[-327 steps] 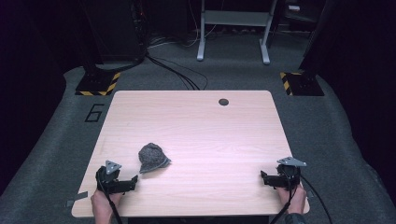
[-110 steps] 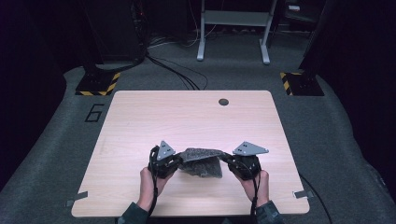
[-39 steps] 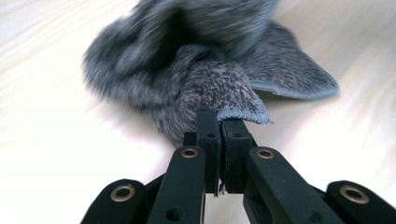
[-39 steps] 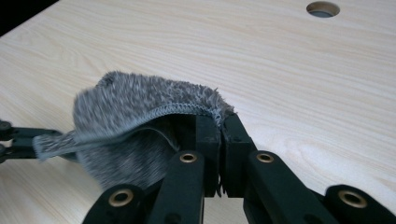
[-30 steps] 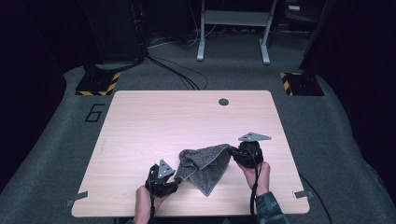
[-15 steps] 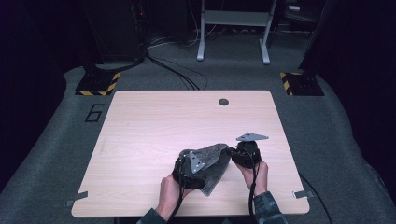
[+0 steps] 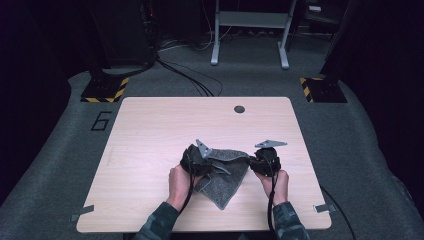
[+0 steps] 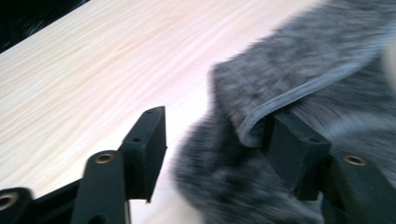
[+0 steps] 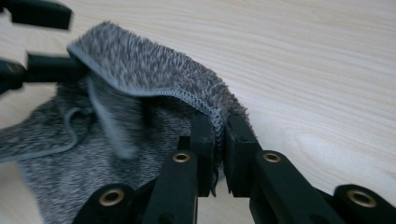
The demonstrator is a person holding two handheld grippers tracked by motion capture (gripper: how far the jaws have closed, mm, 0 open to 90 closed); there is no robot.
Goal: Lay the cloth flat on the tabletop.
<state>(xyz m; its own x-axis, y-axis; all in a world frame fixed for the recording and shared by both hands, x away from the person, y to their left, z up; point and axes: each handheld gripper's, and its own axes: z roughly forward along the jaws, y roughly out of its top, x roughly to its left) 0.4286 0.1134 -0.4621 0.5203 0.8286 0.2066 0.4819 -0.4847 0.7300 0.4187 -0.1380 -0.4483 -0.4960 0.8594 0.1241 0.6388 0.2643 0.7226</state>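
Observation:
A grey fuzzy towel (image 7: 227,176) lies partly folded on the wooden table (image 7: 150,130), near its front edge. My right gripper (image 7: 263,162) is at the towel's right corner, shut on the stitched hem (image 9: 205,109) and holding it just above the table. My left gripper (image 7: 201,159) is over the towel's left part with its jaws open. A folded-over hem (image 8: 285,98) rests on the right-hand jaw, and grey pile lies between the jaws. In the right gripper view, the left gripper (image 9: 51,39) is at the top left, at the far end of the raised edge.
A small dark round hole (image 7: 239,109) sits near the table's far edge. Beyond the table are yellow-and-black striped bases (image 7: 105,91) (image 7: 320,88), cables and a grey metal frame (image 7: 250,30) on dark carpet. Bare wood (image 7: 145,150) stretches left of the towel.
My left gripper has moved right and away from the front edge, toward the right gripper, bringing the towel's left edge over onto the rest. The right gripper has held still.

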